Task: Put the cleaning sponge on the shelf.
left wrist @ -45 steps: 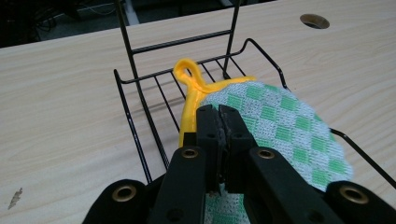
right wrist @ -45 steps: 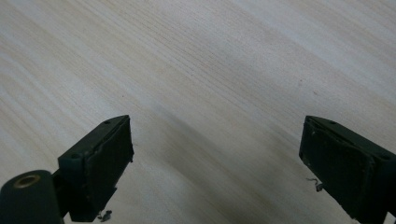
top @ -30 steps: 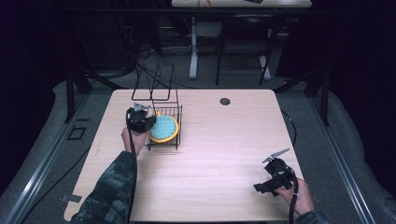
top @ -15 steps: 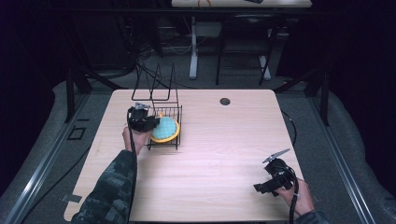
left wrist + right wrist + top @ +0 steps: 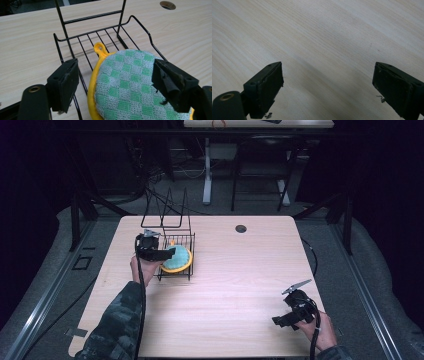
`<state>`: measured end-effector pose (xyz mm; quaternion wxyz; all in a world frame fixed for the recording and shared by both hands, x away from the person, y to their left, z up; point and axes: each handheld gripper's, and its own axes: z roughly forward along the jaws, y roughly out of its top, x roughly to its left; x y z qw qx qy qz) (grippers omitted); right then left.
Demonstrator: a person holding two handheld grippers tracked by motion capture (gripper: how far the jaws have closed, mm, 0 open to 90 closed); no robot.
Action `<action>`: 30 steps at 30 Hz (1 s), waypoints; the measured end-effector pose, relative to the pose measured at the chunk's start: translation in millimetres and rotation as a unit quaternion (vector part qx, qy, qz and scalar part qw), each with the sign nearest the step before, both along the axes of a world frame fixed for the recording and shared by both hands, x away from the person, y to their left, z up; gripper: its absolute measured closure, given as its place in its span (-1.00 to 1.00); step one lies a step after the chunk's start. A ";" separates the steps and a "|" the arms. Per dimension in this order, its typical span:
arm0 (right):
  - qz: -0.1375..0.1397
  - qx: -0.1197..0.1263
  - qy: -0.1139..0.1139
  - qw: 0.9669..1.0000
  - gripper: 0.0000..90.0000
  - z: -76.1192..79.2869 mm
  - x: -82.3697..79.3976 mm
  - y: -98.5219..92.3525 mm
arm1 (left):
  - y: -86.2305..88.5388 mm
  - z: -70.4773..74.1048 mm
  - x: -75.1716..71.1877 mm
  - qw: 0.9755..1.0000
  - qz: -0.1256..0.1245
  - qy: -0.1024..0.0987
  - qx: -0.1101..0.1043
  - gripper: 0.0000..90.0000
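Little has shifted since the earlier frames except the jaws of the left gripper (image 5: 167, 253), which have just been opening: in the left gripper view they now stand wide apart, pressing on nothing. Between and just beyond them lies the round pot holder with green-and-white checked cloth and yellow rim (image 5: 127, 85), resting in the black wire rack (image 5: 140, 25) on the pale wooden table (image 5: 240, 285). One pad overlaps the pot holder's edge in that view, though contact cannot be confirmed; the other stands over the rack's wires, apart from the cloth. The step is judged to be the release of the pot holder into the rack. A clean withdrawal of the left gripper, clear of the wires, is called for next. The right gripper (image 5: 284, 320) is held near the table's near right corner, well apart, its jaws wide open over bare wood.
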<state>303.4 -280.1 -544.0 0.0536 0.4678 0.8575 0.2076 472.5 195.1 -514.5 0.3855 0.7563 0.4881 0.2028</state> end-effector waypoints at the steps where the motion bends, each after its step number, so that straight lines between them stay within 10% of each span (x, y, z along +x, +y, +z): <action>1: 0.001 -0.003 -0.002 1.000 -0.80 0.1 0.0 -0.4 | 0.4 0.5 -0.8 1.000 0.003 -0.002 -0.004 -0.56; 30: 0.004 0.000 -0.006 1.000 -0.80 0.6 1.4 3.7 | 10.2 0.2 -28.3 1.000 0.000 -0.010 -0.017 -0.76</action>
